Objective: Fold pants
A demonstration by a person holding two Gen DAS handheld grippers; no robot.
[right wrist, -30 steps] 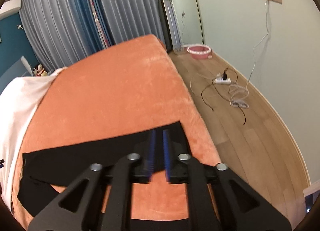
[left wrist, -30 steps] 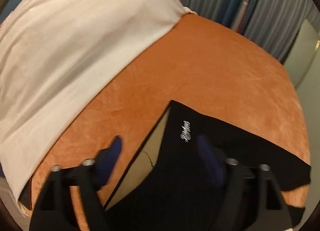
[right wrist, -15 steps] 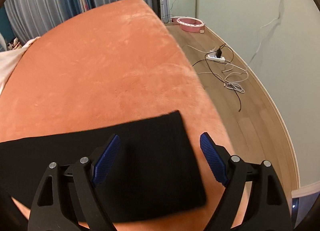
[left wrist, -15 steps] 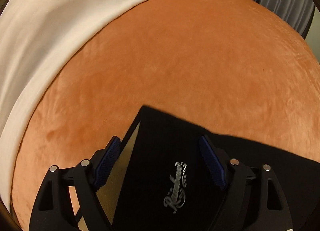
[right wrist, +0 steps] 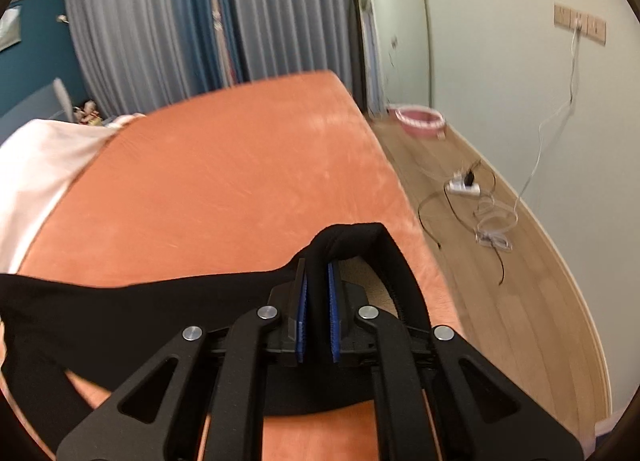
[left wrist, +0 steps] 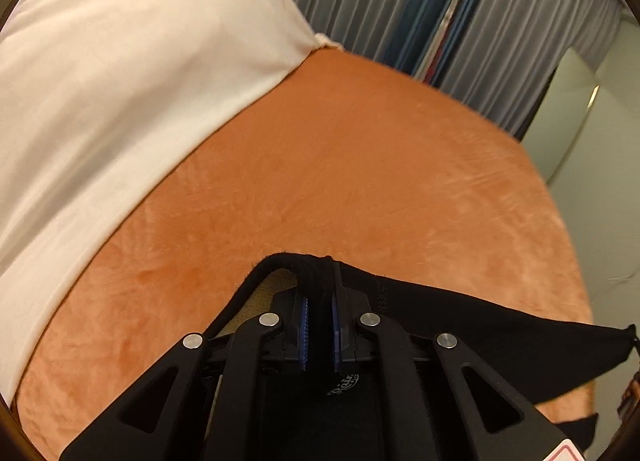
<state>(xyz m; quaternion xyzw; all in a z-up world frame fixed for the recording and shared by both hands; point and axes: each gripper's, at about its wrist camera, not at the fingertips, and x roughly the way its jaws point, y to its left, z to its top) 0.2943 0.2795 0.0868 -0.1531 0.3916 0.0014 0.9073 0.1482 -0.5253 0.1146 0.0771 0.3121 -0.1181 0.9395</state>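
Observation:
Black pants [left wrist: 472, 325] lie across the orange bed cover [left wrist: 360, 181]. My left gripper [left wrist: 319, 303] is shut on one end of the pants, where a beige lining and a silver logo show, and the cloth bunches up between the blue pads. In the right wrist view my right gripper [right wrist: 318, 285] is shut on the other end of the pants [right wrist: 160, 309], near the bed's right edge. The pinched fold arches above the pads. The cloth stretches left from there over the orange cover [right wrist: 240, 181].
A white duvet [left wrist: 120, 81] covers the far left of the bed. Grey and blue curtains [right wrist: 180, 21] hang behind. To the right is wooden floor [right wrist: 500, 281] with a power strip and cables [right wrist: 476, 197] and a pink basin [right wrist: 420, 121].
Half a second ago both grippers were open over the flat ends of the pants. Now both have shut on the cloth and lifted it, bunching it between the pads.

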